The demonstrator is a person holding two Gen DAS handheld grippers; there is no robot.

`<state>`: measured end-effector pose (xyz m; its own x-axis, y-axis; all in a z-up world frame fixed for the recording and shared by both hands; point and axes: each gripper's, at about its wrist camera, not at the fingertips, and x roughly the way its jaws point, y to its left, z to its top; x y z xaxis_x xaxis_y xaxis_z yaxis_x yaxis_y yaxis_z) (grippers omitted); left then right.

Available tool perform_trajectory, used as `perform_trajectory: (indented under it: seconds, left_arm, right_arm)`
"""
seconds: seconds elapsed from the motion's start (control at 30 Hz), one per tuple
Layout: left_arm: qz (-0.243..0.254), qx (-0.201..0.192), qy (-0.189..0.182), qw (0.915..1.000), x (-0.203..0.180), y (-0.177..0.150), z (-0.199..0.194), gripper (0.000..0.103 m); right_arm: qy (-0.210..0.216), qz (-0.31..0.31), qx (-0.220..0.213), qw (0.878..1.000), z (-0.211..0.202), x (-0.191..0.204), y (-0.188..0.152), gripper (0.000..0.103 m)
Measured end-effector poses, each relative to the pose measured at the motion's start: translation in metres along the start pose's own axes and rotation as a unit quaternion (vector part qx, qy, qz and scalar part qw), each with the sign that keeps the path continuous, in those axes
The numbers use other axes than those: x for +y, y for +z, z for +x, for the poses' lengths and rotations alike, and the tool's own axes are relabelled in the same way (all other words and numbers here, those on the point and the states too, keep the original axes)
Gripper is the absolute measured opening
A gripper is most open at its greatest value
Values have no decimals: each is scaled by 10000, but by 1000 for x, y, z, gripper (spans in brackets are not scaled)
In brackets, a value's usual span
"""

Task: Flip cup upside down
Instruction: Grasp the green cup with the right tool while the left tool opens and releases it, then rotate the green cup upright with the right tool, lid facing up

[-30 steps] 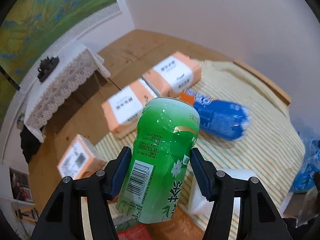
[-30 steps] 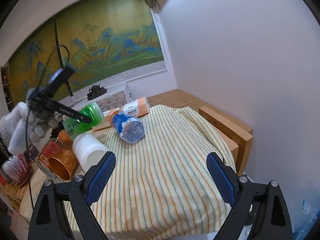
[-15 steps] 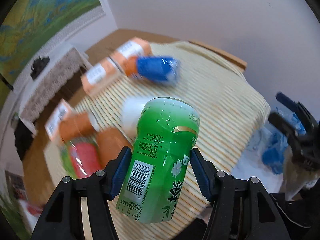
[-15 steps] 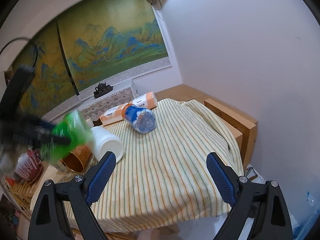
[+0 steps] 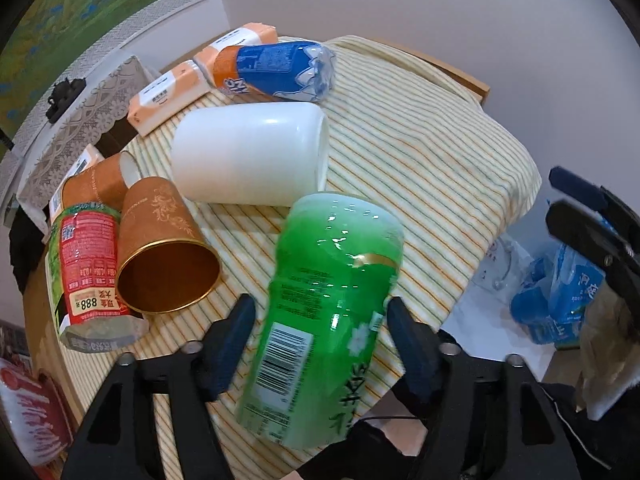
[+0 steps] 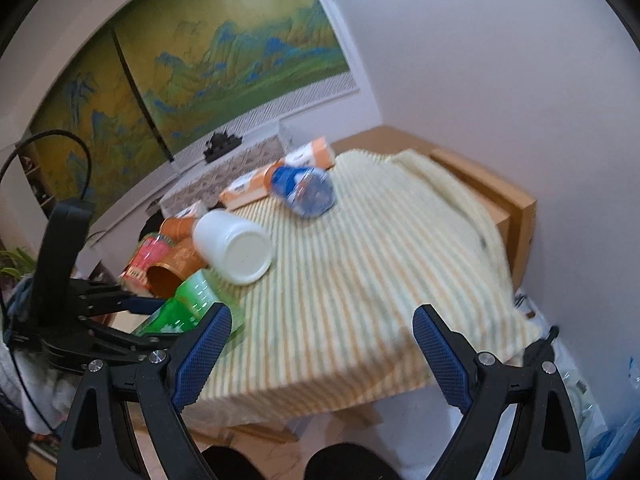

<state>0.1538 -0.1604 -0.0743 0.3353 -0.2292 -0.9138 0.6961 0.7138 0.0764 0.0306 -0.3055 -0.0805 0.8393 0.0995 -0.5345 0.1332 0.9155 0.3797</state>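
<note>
Above the striped surface (image 5: 420, 152), green cup (image 5: 332, 320) clamped by left tongs (image 5: 320, 340), white cup (image 5: 248, 156) lying beyond it, right tongs (image 6: 320, 340) spread, grasping nothing.

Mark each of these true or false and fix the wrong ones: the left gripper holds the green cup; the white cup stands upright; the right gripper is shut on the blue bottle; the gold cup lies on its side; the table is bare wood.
1. The left gripper holds the green cup. True.
2. The white cup stands upright. False: it lies on its side on the striped cloth.
3. The right gripper is shut on the blue bottle. False: it is open and empty, and the bottle lies far off on the cloth.
4. The gold cup lies on its side. True.
5. The table is bare wood. False: the striped cloth covers it.
</note>
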Motion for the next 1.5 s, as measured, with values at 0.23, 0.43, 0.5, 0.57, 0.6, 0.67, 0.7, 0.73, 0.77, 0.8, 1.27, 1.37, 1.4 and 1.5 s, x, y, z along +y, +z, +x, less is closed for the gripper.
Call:
perform_trajectory:
  seconds: [0.23, 0.43, 0.5, 0.57, 0.6, 0.67, 0.7, 0.73, 0.77, 0.8, 1.27, 1.37, 1.4, 1.5]
  left_arm:
    - [-39, -263, 61, 9996, 5, -16, -23, 81]
    - [-468, -655, 61, 9967, 18, -52, -57, 81]
    - [-655, -804, 159, 9945, 23, -72, -68, 81]
    - [-848, -909, 234, 9920, 25, -91, -77, 81]
    - [-896, -940, 185, 9914, 26, -99, -80, 81]
    - [-1077, -1004, 178, 9889, 31, -117, -85, 81]
    - [-1182, -1033, 183, 9874, 34, -125, -87, 81]
    - [-1263, -1042, 148, 9864, 36, -132, -89, 81]
    - [-1314, -1049, 131, 9857, 38, -136, -90, 81]
    - [-1368, -1063, 136, 9848, 40, -143, -91, 81]
    - [-1522, -1300, 130, 9797, 38, -160, -96, 81]
    - [-1599, -1343, 50, 9779, 37, -160, -94, 81]
    - [-1622, -1369, 28, 9772, 37, -161, -94, 81]
    - [-1769, -1475, -32, 9731, 38, -162, -94, 81]
  right_arm:
    - [434, 599, 644, 9952, 22, 8, -2, 90]
    - [1042, 1420, 1411, 9742, 53, 20, -1, 90]
    - [1163, 1752, 1643, 9637, 65, 24, 0, 90]
    - [1191, 2030, 1818, 9547, 76, 28, 2, 90]
    - [1200, 2153, 1909, 9502, 81, 29, 2, 90]
    - [1304, 2438, 2087, 9381, 91, 32, 0, 90]
    - [1306, 2481, 2119, 9362, 94, 35, 0, 90]
    - [1282, 2527, 2151, 9346, 97, 37, -1, 90]
    - [1220, 2627, 2189, 9318, 102, 40, -2, 90]
    - [1179, 2733, 2218, 9286, 106, 40, -3, 90]
    - [838, 2707, 2328, 9303, 119, 46, 10, 72]
    - [927, 2542, 2308, 9346, 119, 48, 13, 66]
    - [891, 2448, 2258, 9387, 116, 49, 14, 66]
    - [861, 2014, 2019, 9546, 108, 53, 19, 66]
